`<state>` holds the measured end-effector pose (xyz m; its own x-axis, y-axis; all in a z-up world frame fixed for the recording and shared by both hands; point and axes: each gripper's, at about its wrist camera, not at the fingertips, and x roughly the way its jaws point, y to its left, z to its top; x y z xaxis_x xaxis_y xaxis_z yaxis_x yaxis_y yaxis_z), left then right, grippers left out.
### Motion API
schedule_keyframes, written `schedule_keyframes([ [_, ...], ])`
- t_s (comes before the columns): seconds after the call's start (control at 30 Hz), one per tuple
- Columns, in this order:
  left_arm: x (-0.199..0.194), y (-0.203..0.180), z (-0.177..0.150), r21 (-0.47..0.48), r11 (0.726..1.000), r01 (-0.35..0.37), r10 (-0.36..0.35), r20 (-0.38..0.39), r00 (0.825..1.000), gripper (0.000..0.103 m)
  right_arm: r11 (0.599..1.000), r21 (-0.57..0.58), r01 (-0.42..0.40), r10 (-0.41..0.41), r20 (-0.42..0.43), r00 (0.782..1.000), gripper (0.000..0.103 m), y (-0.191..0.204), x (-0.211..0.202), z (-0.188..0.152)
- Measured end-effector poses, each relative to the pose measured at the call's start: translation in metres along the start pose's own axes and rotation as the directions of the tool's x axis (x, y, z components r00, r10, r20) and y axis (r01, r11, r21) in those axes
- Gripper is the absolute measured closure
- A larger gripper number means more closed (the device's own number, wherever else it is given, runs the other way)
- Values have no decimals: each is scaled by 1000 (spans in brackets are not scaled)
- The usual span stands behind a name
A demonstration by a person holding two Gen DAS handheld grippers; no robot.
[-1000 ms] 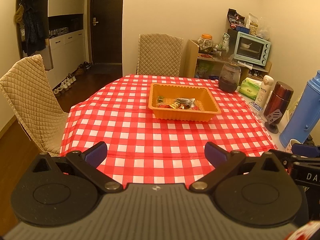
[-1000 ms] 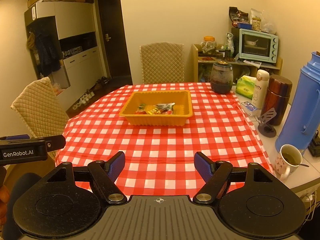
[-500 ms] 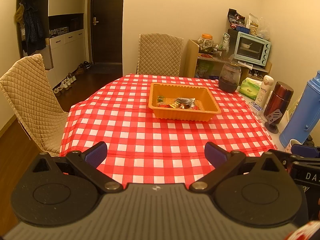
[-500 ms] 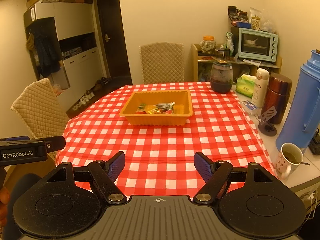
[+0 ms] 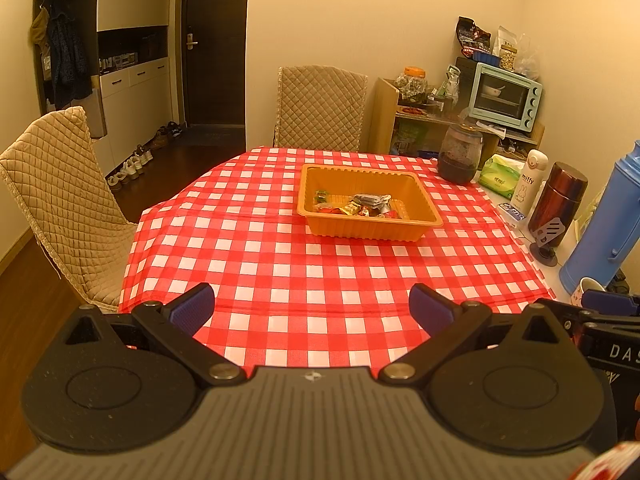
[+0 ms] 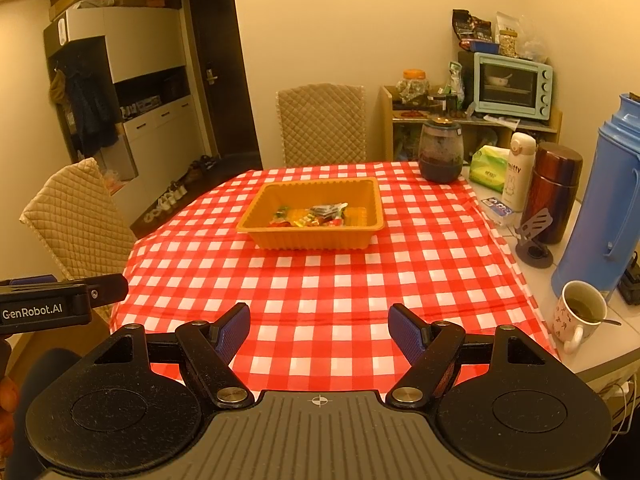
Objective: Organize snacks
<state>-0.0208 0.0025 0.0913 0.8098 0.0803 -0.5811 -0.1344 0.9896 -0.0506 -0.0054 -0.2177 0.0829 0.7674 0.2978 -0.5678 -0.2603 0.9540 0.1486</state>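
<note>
Snacks [image 5: 354,206] lie gathered inside orange tray [image 5: 424,200], kept together there. Left gripper [image 5: 312,306] and right gripper [image 6: 319,326], both on near side of tray, well apart from it, fingers spread wide, holding nothing.

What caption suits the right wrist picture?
Open right gripper faces an orange tray of wrapped snacks on a checked tablecloth.

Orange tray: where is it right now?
The orange tray sits mid-table on the checked tablecloth, ahead of both open grippers, with the dark jar behind it to the right.
</note>
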Motion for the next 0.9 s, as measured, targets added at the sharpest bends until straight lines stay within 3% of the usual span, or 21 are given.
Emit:
schedule_keyframes([
  [0.9, 2, -2, -3, -2, 1000, 2, -2, -6, 1000, 0, 1000, 13, 1, 0, 0, 1000, 27, -3, 1, -3],
])
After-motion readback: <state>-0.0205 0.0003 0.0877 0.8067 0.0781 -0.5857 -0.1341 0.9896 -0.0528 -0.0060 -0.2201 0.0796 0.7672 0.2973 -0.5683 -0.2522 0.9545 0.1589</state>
